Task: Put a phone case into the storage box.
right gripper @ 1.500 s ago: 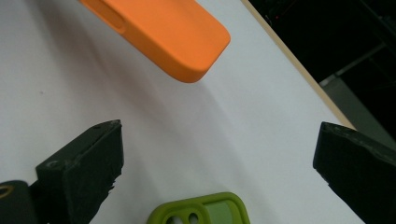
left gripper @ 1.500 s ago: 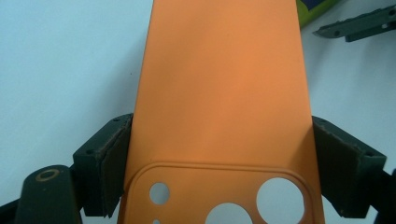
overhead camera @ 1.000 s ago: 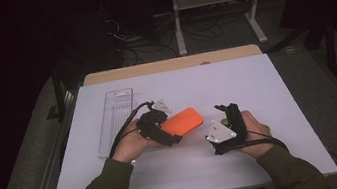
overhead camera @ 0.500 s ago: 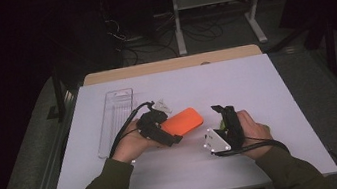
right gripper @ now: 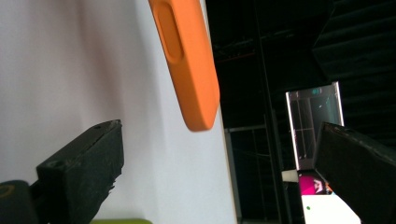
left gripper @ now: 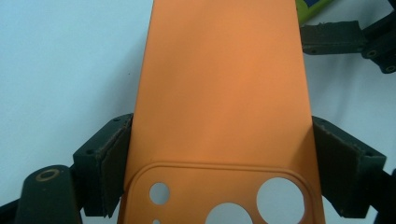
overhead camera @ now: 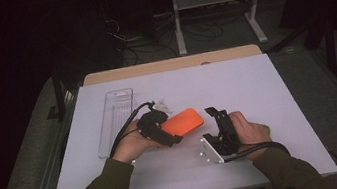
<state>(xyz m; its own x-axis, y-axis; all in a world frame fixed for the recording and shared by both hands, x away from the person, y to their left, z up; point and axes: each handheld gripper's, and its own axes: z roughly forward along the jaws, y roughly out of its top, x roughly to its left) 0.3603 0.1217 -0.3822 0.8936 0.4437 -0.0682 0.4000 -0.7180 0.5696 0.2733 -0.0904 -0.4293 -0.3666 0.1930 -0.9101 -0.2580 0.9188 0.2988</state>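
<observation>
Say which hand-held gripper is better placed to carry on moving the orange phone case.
Left. The left hand-held gripper is clamped across the orange phone case at its camera-cutout end. The right hand-held gripper stands open beside the case, nothing between its jaws.

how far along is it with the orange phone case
Done so far: the left gripper is clamped on the orange phone case at its camera-cutout end, pads on both long edges. In hand: the right gripper stands open beside the case's free end, nothing between its jaws. Left: whatever the case is meant for. A clear plastic tray lies untouched at the left of the white table.
</observation>
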